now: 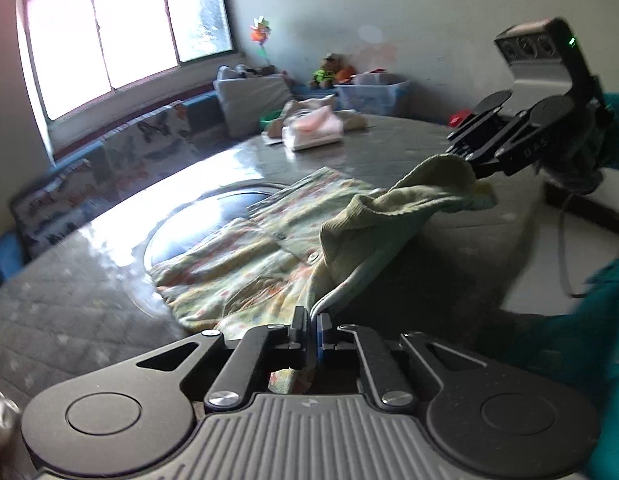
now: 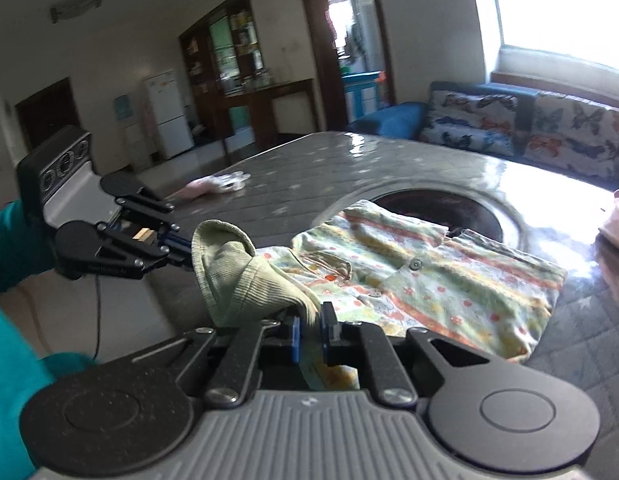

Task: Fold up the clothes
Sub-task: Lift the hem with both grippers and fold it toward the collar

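Blown-out window [image 1: 121, 36] backlight — tabletop [image 1: 237, 160] glare, edges blurred

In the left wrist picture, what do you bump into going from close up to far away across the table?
Left gripper, shut on the garment's hem → flowery garment spread on the table → folded pink and white clothes → blue plastic bin → stuffed toy by the wall.

Shirt [image 1: 245, 256] on table [image 1: 69, 320], folded stack [image 1: 313, 132] behind, perhaps clothes
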Demonstrator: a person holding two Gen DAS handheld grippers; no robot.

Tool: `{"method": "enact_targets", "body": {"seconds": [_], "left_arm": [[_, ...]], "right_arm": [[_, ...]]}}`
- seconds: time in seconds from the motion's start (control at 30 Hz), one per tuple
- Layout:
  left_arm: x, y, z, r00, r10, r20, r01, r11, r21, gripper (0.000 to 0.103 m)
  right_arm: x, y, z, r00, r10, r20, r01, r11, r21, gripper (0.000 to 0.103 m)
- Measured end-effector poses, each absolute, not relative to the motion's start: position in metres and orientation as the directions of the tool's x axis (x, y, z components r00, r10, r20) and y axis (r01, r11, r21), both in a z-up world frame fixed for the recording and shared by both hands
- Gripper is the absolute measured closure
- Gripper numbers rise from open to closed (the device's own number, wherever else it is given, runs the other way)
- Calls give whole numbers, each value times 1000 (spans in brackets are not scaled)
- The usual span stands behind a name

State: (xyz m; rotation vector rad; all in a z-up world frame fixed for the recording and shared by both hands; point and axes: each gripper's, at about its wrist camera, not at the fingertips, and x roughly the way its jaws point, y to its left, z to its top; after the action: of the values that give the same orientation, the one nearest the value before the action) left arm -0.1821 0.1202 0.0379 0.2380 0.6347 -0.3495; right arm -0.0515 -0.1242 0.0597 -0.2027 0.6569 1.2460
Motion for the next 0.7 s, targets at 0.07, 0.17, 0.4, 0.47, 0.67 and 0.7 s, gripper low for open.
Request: {"method": "enact_targets", "body": {"seconds": [0.07, 0.17, 0.4, 0.47, 0.67, 0.7], "left_arm": [[-192, 119, 45, 736, -280, -617, 410, 909, 76, 98], [-194, 119, 53, 736, -296, -609, 423, 904, 72, 98], [-153, 139, 65, 762, -295, -576, 393, 918, 49, 98], [-139, 145, 67, 766, -288, -575, 386, 921, 53, 98], [-71, 169, 60, 766, -252, -591, 338, 940, 38, 98], [-58, 173, 56, 765, -241, -598, 325, 945, 34, 98]], "right_arm": [[-59, -130, 66, 140, 809, -571, -923, 315, 220, 95], [-57, -131, 75, 124, 805, -581, -924, 307, 227, 95], [-8, -110, 84, 158, 807, -569, -914, 337, 224, 96], [6, -103, 86, 168, 807, -566, -911, 346, 223, 96], [55, -78, 84, 193, 795, -576, -897, 381, 225, 97], [62, -72, 82, 196, 790, -581, -894, 387, 225, 97]]}}
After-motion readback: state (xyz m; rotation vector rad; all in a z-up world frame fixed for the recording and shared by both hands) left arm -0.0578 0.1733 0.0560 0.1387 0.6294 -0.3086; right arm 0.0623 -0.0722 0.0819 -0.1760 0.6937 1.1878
